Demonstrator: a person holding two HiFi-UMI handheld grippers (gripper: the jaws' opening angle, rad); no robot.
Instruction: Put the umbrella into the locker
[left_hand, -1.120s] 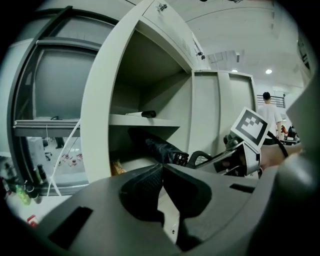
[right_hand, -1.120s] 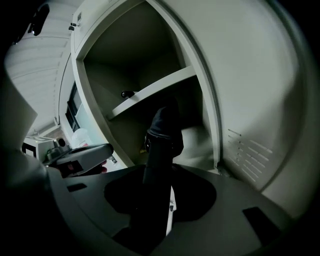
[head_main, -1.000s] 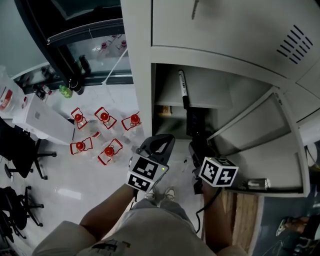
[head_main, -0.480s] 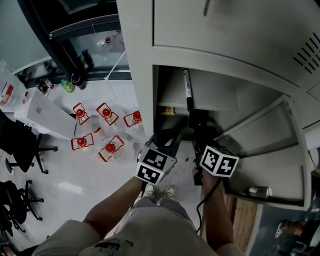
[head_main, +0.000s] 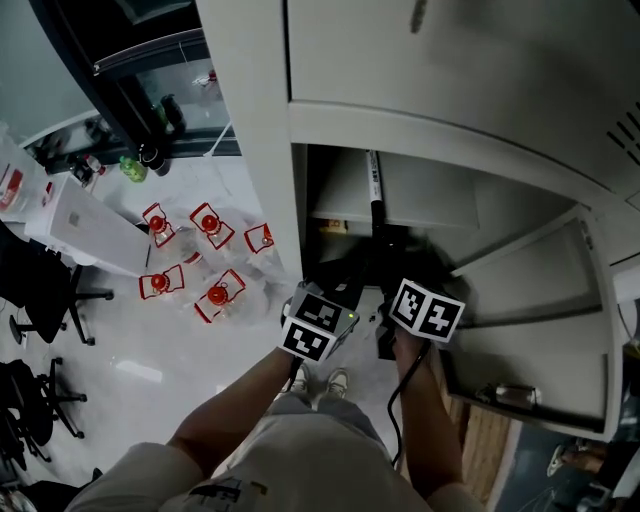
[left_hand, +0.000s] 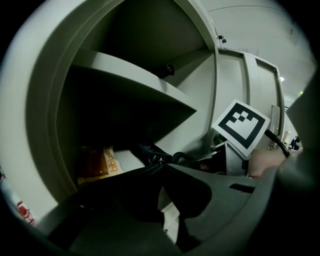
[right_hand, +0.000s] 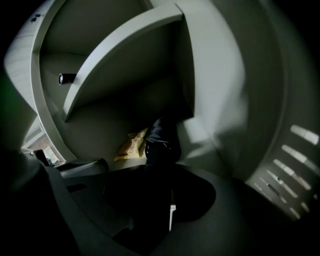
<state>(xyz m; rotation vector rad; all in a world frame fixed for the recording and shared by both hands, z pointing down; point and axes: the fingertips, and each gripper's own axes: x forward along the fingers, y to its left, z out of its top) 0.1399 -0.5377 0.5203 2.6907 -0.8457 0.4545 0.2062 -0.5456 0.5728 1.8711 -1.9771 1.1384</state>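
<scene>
right tool (right_hand: 159, 172) — jaws just tightened on the umbrella (right_hand: 161, 140) — nearer the locker (head_main: 260, 150) than before; left tool (left_hand: 165, 167) seemingly closed, empty.

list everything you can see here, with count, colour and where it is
locker: one, grey, straight ahead, door open to the right
umbrella: one, black, folded, reaching into the lower compartment
snack packet: one, yellow, compartment floor, left of the umbrella
stick-like item: one, black and white, shelf above
red-framed items: five, red and white, floor at left
office chairs: two, black, far left
shoes: two, white, below the grippers
left gripper: one, dark grey, fingers look together, empty
right gripper: one, dark grey, fingers just closed slightly further on the umbrella
</scene>
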